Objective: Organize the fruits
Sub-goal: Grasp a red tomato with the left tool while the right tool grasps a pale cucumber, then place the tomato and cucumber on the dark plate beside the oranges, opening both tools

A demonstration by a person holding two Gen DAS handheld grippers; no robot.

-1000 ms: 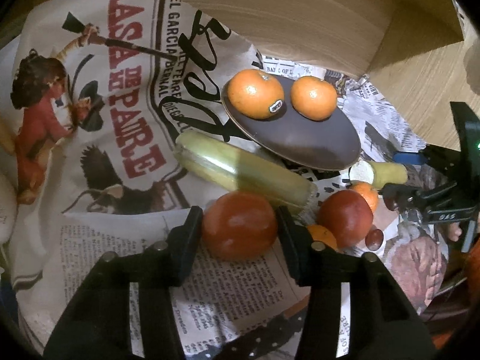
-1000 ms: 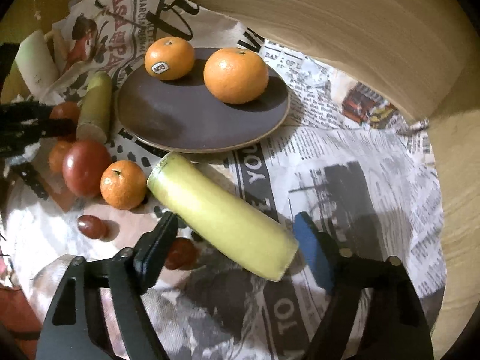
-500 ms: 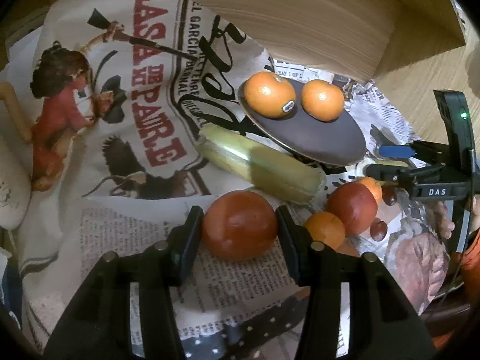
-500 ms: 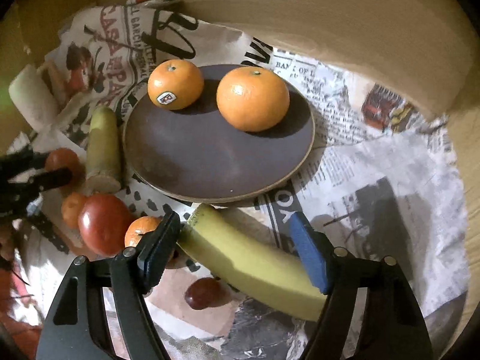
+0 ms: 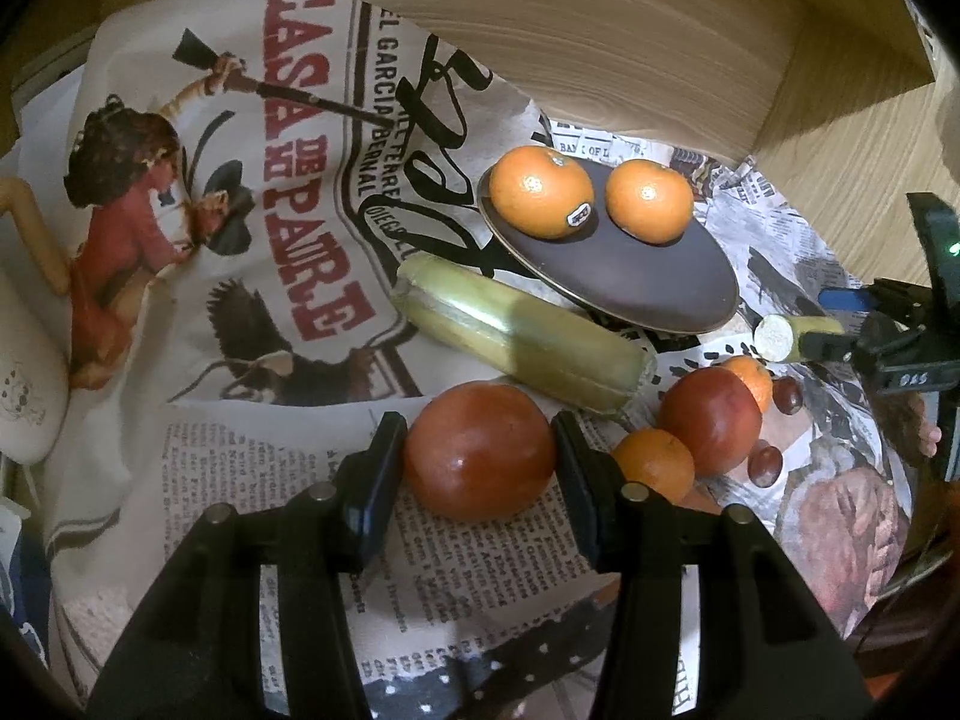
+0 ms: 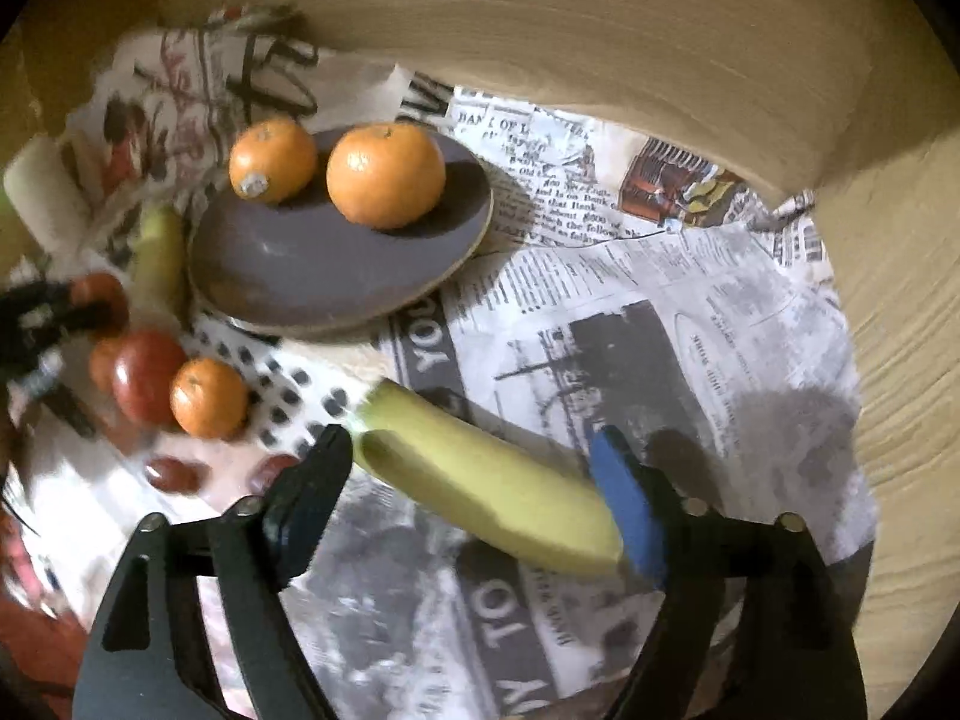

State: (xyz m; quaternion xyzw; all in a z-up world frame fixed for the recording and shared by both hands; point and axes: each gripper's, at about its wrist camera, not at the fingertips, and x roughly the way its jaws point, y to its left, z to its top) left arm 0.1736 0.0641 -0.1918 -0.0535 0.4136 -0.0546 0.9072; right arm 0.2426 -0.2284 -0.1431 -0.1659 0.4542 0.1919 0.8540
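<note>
Gripping a red fruit [image 5: 479, 450] in the left gripper [image 5: 477, 468]; clamping a banana [image 6: 486, 486] in the right gripper [image 6: 480, 480], near two oranges [image 6: 385, 175] sitting on a plate [image 6: 288, 276].

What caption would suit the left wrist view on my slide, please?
Left gripper clamps a red fruit over newspaper, near two oranges on a dark plate.

Left tool [image 5: 478, 450] clamped on a red fruit [image 5: 478, 450], right tool [image 6: 474, 483] gripping a banana [image 6: 486, 489]
</note>
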